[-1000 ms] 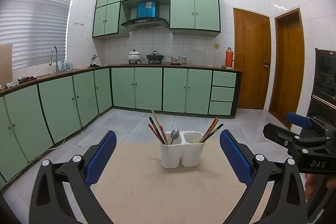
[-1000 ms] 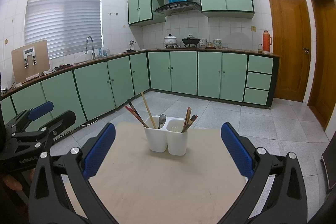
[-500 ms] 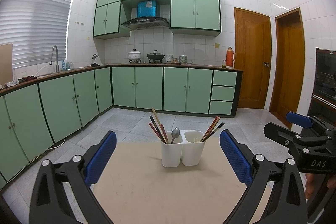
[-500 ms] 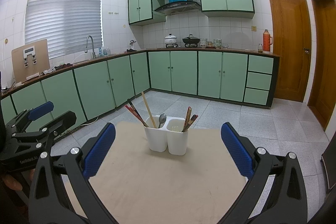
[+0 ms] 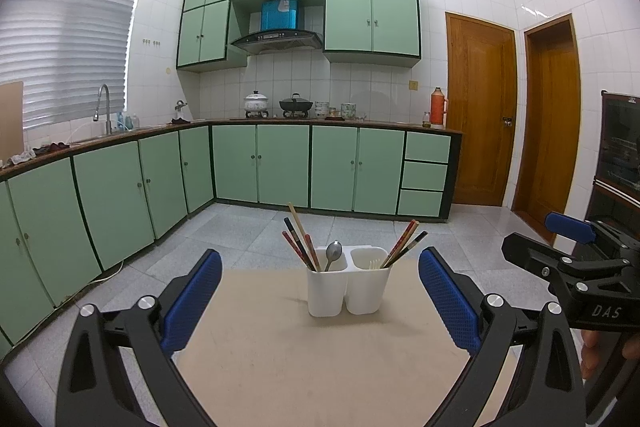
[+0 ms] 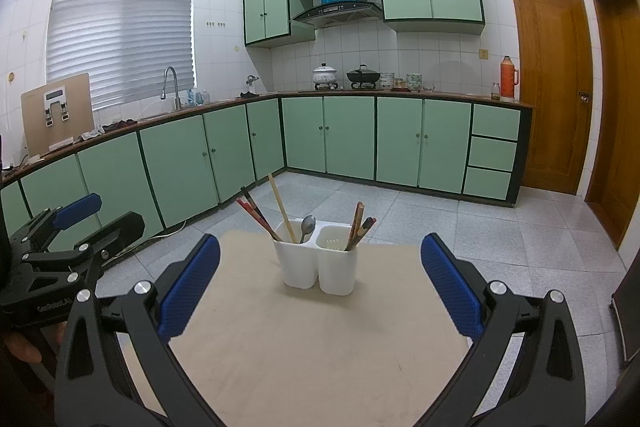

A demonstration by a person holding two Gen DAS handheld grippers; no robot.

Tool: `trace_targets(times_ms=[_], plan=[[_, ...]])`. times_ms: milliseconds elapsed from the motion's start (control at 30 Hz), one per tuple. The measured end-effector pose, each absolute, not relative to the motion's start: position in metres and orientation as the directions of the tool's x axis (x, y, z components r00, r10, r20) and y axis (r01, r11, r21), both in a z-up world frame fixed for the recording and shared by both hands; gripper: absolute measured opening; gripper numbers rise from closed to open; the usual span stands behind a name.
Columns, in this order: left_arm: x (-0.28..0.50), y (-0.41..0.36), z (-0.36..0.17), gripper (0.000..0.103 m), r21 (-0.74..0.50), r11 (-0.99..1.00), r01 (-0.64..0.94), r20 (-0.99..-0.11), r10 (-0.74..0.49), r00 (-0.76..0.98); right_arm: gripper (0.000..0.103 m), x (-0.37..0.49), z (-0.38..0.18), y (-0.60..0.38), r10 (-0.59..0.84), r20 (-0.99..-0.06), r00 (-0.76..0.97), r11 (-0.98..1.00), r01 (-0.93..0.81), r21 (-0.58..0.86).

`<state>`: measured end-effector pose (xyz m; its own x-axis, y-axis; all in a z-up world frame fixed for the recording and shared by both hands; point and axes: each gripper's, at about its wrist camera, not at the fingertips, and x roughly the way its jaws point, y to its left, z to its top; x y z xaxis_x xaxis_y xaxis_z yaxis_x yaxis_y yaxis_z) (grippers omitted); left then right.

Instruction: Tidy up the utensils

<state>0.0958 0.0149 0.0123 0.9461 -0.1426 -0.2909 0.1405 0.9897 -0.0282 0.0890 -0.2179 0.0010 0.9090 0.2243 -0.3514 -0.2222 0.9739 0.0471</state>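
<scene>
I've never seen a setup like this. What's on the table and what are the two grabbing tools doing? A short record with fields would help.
Setting: kitchen with green cabinets
Table: beige top
Holder: white, two compartments, upright
Left compartment: chopsticks leaning left, one metal spoon
Right compartment: chopsticks leaning right, a pale utensil, kind unclear
Left gripper: open, empty, short of the holder
Right gripper: open, empty, short of the holder
Contact: neither gripper touches anything

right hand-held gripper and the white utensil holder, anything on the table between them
Nothing: in the right wrist view, only bare beige table lies between the open right hand-held gripper and the white utensil holder.
</scene>
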Motion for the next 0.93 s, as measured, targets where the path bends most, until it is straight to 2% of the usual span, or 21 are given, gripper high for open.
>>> trace_targets(times_ms=[933], plan=[[0.0987, 0.0134, 0.0073, 0.097, -0.038, 0.990, 0.134, -0.305, -0.139, 0.942, 0.098, 0.0907, -0.0050, -0.2216, 0.217, -0.368, 0.904, 0.975, -0.216, 0.046]])
